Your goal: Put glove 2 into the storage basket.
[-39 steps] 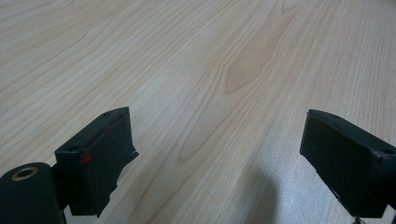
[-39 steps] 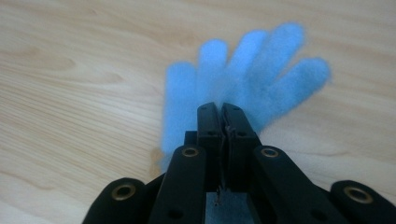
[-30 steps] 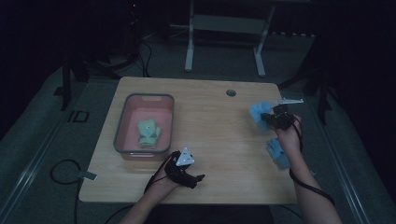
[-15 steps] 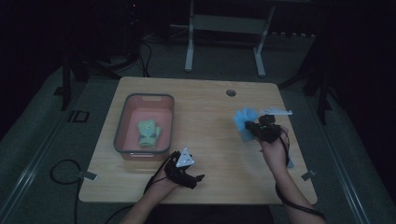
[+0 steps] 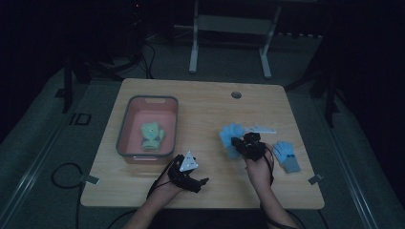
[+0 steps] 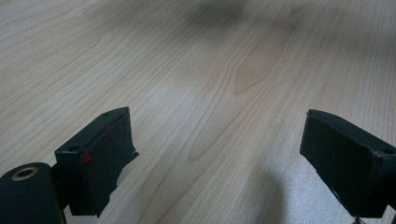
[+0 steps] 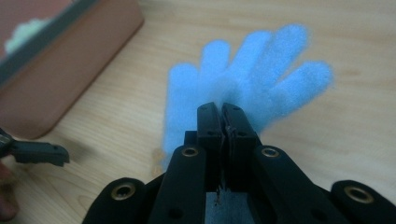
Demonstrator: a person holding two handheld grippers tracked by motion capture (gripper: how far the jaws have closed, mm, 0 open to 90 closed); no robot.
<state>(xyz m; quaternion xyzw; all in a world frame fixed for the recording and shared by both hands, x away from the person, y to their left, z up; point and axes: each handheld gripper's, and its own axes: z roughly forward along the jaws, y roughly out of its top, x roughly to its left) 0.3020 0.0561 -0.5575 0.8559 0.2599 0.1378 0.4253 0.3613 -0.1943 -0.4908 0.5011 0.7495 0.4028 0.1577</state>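
My right gripper is shut on a light blue glove, which hangs from the jaws just above the table's middle right. A second blue glove lies flat to its right. Near the front edge my left gripper rests low over bare wood, jaws wide open and nothing between them. A pale green glove lies inside the pink bin at the left; in the right gripper view the bin sits at the upper left.
A thin white strip lies on the table behind the right gripper. A round cable hole is near the far edge. White table legs and cables stand on the dark floor beyond.
The right gripper has carried the blue glove leftward and toward the person, from the right edge to the middle right. The left gripper has stayed put.
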